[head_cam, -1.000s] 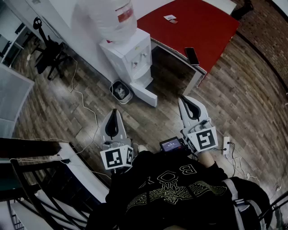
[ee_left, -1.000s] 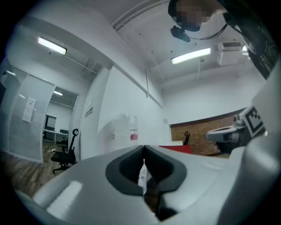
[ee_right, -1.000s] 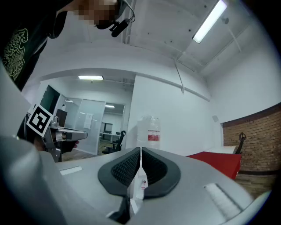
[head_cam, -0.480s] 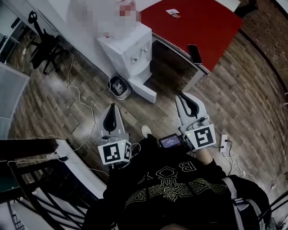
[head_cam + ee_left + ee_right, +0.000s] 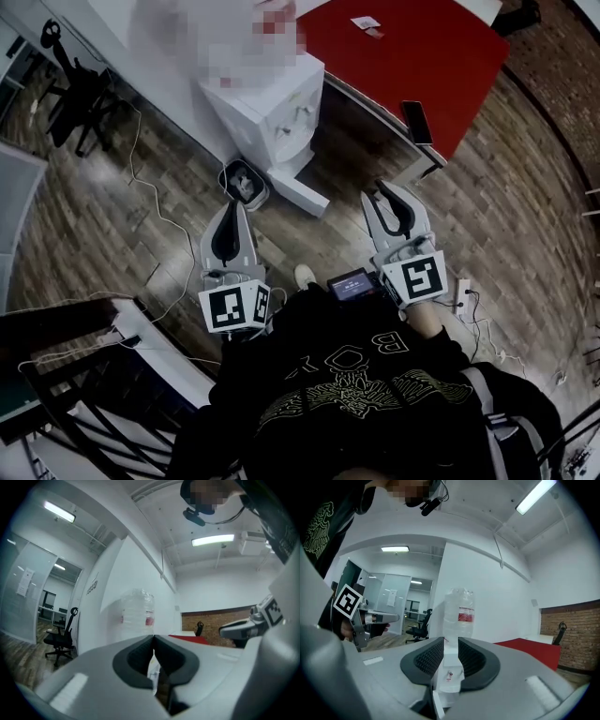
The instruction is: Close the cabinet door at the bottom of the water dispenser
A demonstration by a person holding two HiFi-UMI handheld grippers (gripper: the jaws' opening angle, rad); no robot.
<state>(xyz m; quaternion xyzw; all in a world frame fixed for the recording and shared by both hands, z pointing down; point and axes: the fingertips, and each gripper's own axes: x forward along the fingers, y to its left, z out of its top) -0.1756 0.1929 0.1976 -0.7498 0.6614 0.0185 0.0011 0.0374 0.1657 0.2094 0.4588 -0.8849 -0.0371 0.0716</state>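
Note:
The white water dispenser stands against the wall with a clear bottle on top. Its bottom cabinet door hangs open, swung out over the wood floor. My left gripper is held level in front of the dispenser, a little short of it, with its jaws shut and empty. My right gripper is to the right of the open door, apart from it. Its jaws are opening with a narrow gap; nothing is between them, and the dispenser's body shows far off through the gap.
A small white bin sits on the floor left of the door. The red table with a phone stands to the right. An office chair, loose cables, a power strip and a black railing lie around me.
Both grippers have moved forward toward the dispenser, which now looks nearer. The right gripper's jaws have parted from shut; the left ones stay shut.

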